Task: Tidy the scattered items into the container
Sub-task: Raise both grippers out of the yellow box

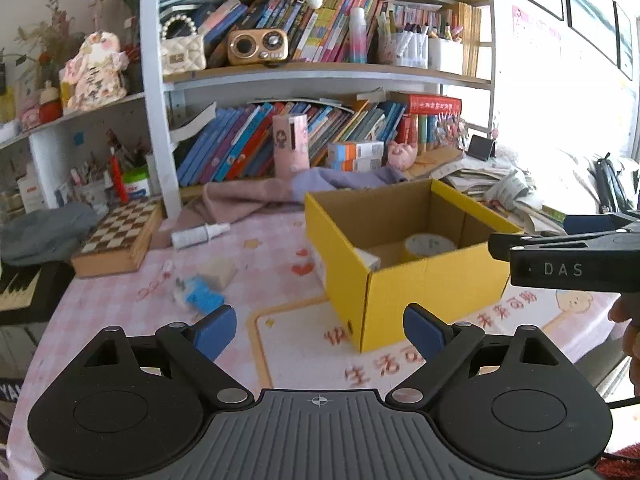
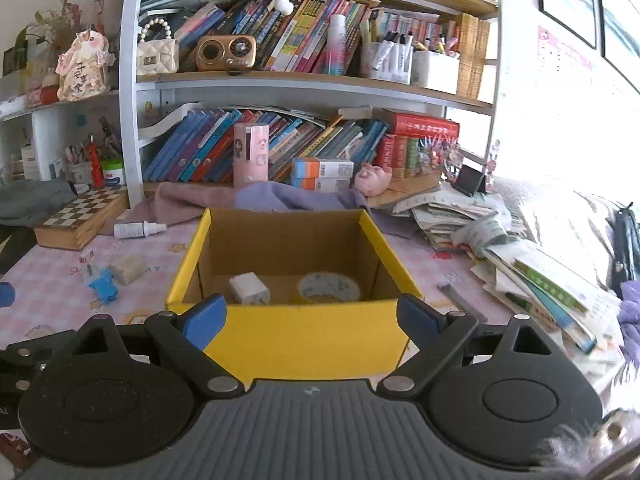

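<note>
My left gripper sits closest to the lens, jaws spread wide with nothing between them; my right gripper is just as wide and empty, hanging at the near wall of the yellow box. The box stands mid-bench, already holding a white adapter and a tape roll. What's left lies left of the box, toward the bench's left edge: a blue toy, a beige block touching it, a small die, and farther back a white spray bottle near the chessboard. My left gripper is clearly the nearer one; the blue toy sits just ahead and left of its left finger. The bottle lies flat, long axis roughly parallel to the bench's far edge, nozzle pointing right toward the box
</note>
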The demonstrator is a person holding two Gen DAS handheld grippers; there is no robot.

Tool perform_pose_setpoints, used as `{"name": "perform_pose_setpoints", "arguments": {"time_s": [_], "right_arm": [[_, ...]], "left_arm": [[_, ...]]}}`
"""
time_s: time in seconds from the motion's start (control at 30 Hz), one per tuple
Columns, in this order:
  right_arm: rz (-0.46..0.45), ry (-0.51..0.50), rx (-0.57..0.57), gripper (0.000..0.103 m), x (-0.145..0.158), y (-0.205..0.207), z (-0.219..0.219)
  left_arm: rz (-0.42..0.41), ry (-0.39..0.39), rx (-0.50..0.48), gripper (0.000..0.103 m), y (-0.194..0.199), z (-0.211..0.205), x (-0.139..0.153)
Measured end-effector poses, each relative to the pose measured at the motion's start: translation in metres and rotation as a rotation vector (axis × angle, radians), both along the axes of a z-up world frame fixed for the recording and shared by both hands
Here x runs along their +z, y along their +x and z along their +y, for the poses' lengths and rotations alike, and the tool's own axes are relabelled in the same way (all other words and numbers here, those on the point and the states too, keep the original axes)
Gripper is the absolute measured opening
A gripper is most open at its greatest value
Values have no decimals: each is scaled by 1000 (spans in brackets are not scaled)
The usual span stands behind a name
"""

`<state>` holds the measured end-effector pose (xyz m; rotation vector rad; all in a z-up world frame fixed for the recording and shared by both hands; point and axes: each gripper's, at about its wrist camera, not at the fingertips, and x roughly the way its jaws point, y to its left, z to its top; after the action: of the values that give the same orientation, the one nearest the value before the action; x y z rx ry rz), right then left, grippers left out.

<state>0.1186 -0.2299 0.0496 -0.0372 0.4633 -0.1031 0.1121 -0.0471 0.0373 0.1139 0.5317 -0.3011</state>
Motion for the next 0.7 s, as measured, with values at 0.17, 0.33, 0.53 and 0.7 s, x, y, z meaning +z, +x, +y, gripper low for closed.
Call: {"name": "perform_pose_setpoints", "arguments": {"time_s": [0.17,0.33,0.53,0.7], "right_arm": [[13,-7,-14,92,-8,-30,16],[41,-7,-31,92,-15,-57,27],[77,-8,-40,92,-21,-83,38],[118,3,-35,93,-27,-93,47]], "left_arm": [[11,-10,13,93,-20,19,-3],[21,-7,0,93,-40,30,-6],[40,1,-20,93,-60,40,-11],[60,3,-18,93,-72,49,-15]]}}
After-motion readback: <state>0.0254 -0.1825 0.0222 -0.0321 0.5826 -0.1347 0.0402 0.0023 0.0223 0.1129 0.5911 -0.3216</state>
